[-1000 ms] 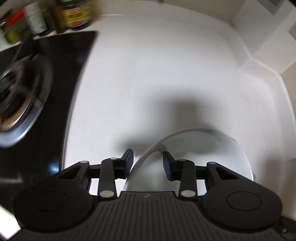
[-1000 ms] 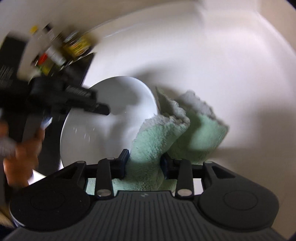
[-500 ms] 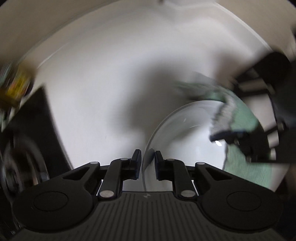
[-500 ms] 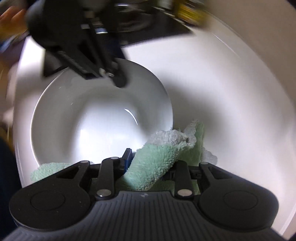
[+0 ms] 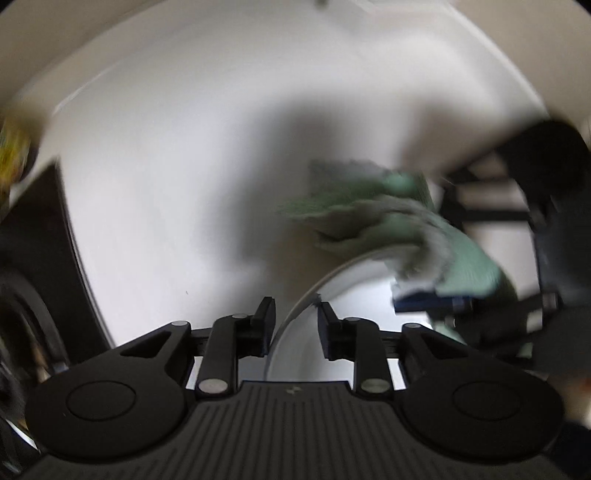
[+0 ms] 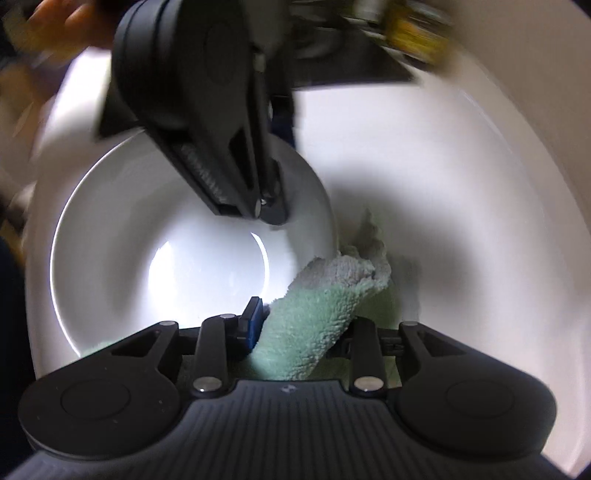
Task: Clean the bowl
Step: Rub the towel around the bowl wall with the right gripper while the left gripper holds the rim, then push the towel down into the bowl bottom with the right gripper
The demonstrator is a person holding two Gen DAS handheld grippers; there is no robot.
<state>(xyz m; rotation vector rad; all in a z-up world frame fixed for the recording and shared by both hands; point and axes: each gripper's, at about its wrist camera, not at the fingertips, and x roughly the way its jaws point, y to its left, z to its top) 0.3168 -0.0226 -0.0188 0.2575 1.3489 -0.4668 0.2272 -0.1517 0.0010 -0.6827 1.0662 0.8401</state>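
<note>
There is one white bowl (image 6: 177, 254). It sits on the white counter (image 6: 461, 184), at the middle left of the right wrist view. The left gripper (image 5: 293, 314) has its two fingers set apart, one on each side of the bowl's rim (image 5: 295, 306). The rim runs through the gap, and the pads do not seem to press on it. In the right wrist view this same gripper comes down from 12 o'clock, and its tip sits over the bowl's far edge. The right gripper (image 6: 301, 325) pinches one fluffy green cloth (image 6: 314, 314). The cloth sticks out past the fingers toward 1 o'clock and lies over the bowl's edge at 4 o'clock. Half a second ago the left fingers were much closer together on the rim; now they are wider. The cloth has slid farther out over the rim, and the left gripper looks bigger and nearer in the right wrist view. There are two grippers, one bowl and one cloth. A black stovetop (image 6: 351, 62) lies at 12 o'clock past the bowl, with blurry jars (image 6: 417, 29) at 1 o'clock. I cannot count the jars.
</note>
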